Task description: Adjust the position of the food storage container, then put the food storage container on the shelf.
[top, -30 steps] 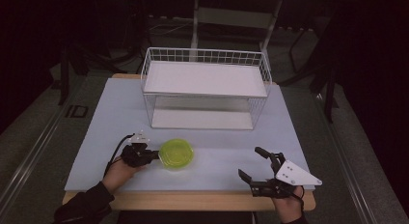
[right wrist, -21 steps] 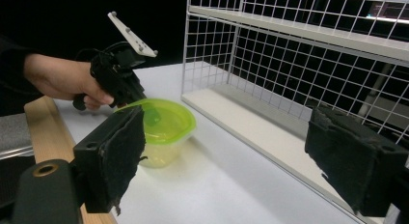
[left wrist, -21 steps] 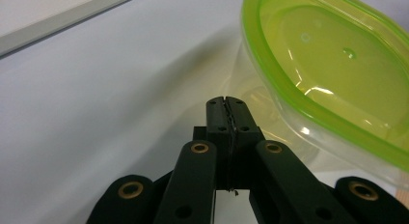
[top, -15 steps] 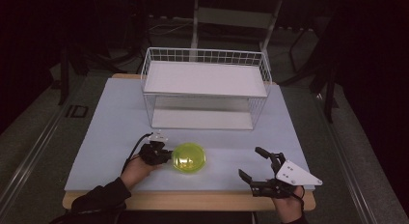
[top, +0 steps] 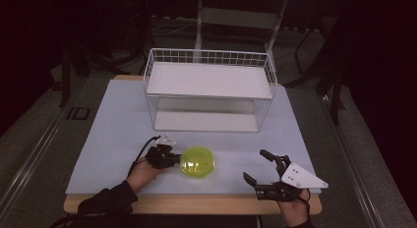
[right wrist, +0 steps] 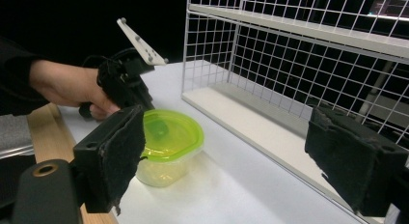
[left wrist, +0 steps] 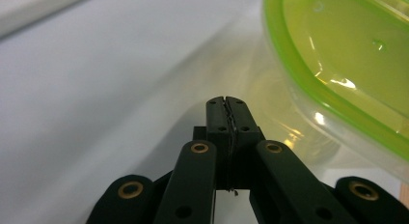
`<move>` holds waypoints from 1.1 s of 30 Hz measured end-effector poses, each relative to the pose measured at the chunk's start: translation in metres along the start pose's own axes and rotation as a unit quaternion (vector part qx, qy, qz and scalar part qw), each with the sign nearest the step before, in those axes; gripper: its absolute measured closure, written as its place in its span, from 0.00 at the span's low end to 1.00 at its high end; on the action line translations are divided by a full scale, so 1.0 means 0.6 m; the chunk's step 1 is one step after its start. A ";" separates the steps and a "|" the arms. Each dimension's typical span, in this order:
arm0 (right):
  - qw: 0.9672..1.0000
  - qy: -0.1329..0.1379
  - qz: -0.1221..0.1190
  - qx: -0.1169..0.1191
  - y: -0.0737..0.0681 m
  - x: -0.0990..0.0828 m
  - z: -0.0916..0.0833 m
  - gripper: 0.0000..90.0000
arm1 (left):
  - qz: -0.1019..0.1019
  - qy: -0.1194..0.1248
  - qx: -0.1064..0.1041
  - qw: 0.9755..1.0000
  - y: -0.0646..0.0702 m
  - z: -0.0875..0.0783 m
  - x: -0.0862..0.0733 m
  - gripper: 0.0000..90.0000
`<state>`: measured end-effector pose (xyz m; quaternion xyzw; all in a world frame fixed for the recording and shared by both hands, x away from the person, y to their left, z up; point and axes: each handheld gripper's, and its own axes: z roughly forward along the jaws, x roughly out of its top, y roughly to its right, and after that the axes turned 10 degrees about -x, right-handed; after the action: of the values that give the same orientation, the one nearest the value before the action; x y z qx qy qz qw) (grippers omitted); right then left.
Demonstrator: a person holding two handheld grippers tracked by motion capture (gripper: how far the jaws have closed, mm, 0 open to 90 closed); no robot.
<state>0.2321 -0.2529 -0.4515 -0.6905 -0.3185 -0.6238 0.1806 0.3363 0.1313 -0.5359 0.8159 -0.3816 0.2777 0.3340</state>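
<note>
A clear round container with a yellow-green lid [top: 197,162] [right wrist: 170,132] stands on the white tabletop near the front, left of centre. My left gripper [top: 176,160] [left wrist: 225,102] is shut with nothing between its tips, which lie low against the container's left side [left wrist: 347,74]. In the right gripper view the left gripper [right wrist: 142,102] and the hand holding it sit just behind the lid. My right gripper [top: 254,164] [right wrist: 231,147] rests open at the front right, jaws wide apart, pointing toward the container and well short of it.
A white wire rack [top: 209,90] [right wrist: 299,64] with an upper shelf and a lower one stands at the middle back of the table. The wooden front edge [top: 196,204] runs below both hands. Dark floor and furniture surround the table.
My left gripper moved to the right, and the lidded container slid right and slightly toward the front with it. The right gripper stayed where it was.
</note>
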 end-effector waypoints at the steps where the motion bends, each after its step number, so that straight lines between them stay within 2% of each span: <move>1: 1.000 0.000 -0.001 -0.001 0.000 0.000 0.000 0.15 | -0.003 0.003 0.004 1.000 -0.002 -0.008 0.000 1.00; 6: 1.000 -0.005 0.001 0.002 -0.001 -0.001 0.003 0.15 | -0.002 0.016 0.022 1.000 -0.003 -0.048 -0.004 1.00; 9: 1.000 -0.011 0.002 0.001 -0.001 -0.001 0.005 0.15 | -0.011 0.032 0.023 0.999 -0.002 -0.074 -0.009 1.00; 10: 1.000 -0.011 0.002 0.001 -0.001 -0.001 0.005 0.15 | -0.011 0.032 0.023 0.999 -0.002 -0.074 -0.009 0.98; 12: 1.000 -0.017 -0.001 0.000 -0.004 -0.001 0.007 0.15 | -0.022 0.054 0.019 0.998 0.006 -0.103 -0.013 0.89; 13: 1.000 -0.017 -0.001 0.000 -0.004 -0.001 0.007 0.15 | -0.024 0.061 0.012 0.998 0.009 -0.109 -0.014 0.89; 15: 1.000 -0.019 -0.003 0.001 -0.004 -0.001 0.009 0.15 | -0.023 0.077 0.009 0.997 0.019 -0.126 -0.017 0.78; 16: 1.000 -0.019 -0.003 0.001 -0.004 -0.001 0.009 0.15 | -0.023 0.077 0.009 0.997 0.019 -0.126 -0.017 0.76; 17: 1.000 -0.020 -0.002 0.004 -0.005 -0.001 0.010 0.15 | -0.025 0.102 -0.011 0.994 0.033 -0.145 -0.022 0.76; 18: 1.000 -0.023 -0.007 0.004 -0.008 0.002 0.012 0.15 | -0.018 0.109 -0.017 0.994 0.040 -0.150 -0.025 0.63; 21: 1.000 -0.025 -0.018 0.005 -0.014 0.007 0.016 0.15 | -0.007 0.121 -0.032 0.992 0.058 -0.157 -0.029 0.51; 24: 0.999 -0.031 -0.031 0.006 -0.021 0.014 0.022 0.14 | -0.002 0.133 -0.037 0.990 0.075 -0.161 -0.025 0.46; 30: 0.998 -0.049 -0.032 0.030 -0.033 0.023 0.044 0.14 | 0.022 0.135 -0.049 0.989 0.104 -0.164 0.001 0.43; 33: 0.998 -0.053 -0.027 0.031 -0.034 0.029 0.053 0.14 | 0.032 0.130 -0.049 0.990 0.114 -0.160 0.013 0.42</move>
<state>0.2425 -0.2134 -0.4423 -0.7080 -0.3657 -0.5805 0.1676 0.2664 0.1673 -0.4480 0.7430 -0.3743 0.3726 0.4112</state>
